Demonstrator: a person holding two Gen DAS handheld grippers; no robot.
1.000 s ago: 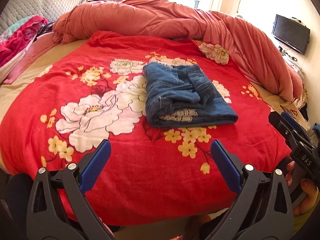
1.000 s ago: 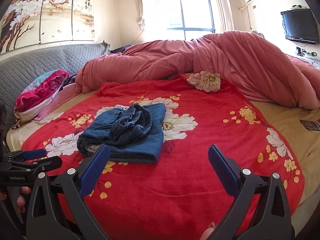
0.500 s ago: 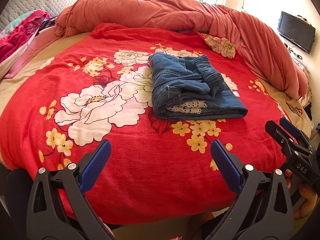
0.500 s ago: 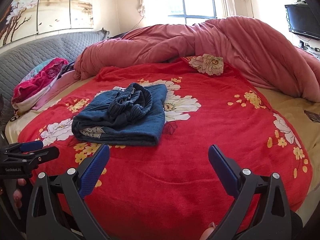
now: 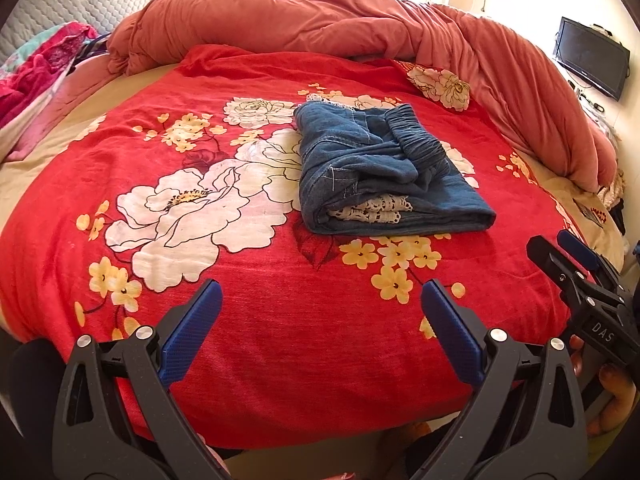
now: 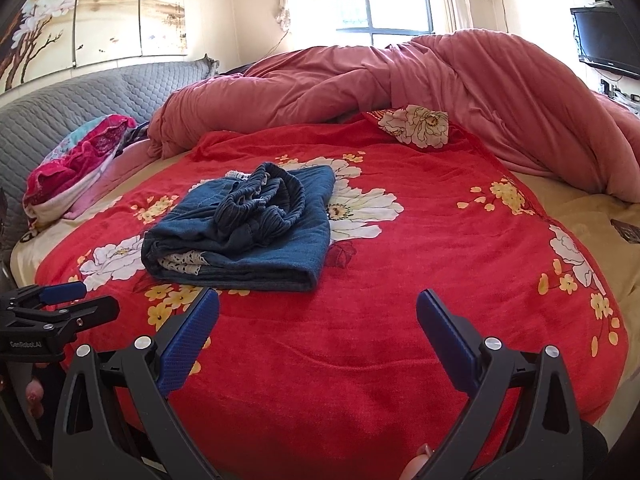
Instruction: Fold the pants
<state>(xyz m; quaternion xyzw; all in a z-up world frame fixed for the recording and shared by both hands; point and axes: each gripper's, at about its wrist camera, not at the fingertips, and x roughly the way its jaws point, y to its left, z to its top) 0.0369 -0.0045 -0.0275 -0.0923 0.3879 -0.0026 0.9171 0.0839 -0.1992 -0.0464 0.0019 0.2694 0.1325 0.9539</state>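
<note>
The pants, blue denim with a lace trim showing at the near fold, lay in a thick bundle on the red floral blanket, toward one o'clock from the left gripper and toward eleven o'clock from the right gripper. Both tools hung near the bed's front edge, well apart from the cloth. Each had its blue-padded fingers spread wide and held nothing.

To my eye the folding looked close to done, though untidy: the gathered waistband sat humped and twisted on top instead of lying flat, and the lace peeked out of the open end. If a finishing touch was the step in hand, it seemed best to come in low from both sides, pinch the waistband at its two ends, draw it taut and lay it flat inside the top layer, then press the stack so its edges lined up. Gripping only the top layer would matter; a bite too deep could drag the whole bundle across the plush blanket and undo the folds. The pink duvet heaped at twelve o'clock was clear of the work.
</note>
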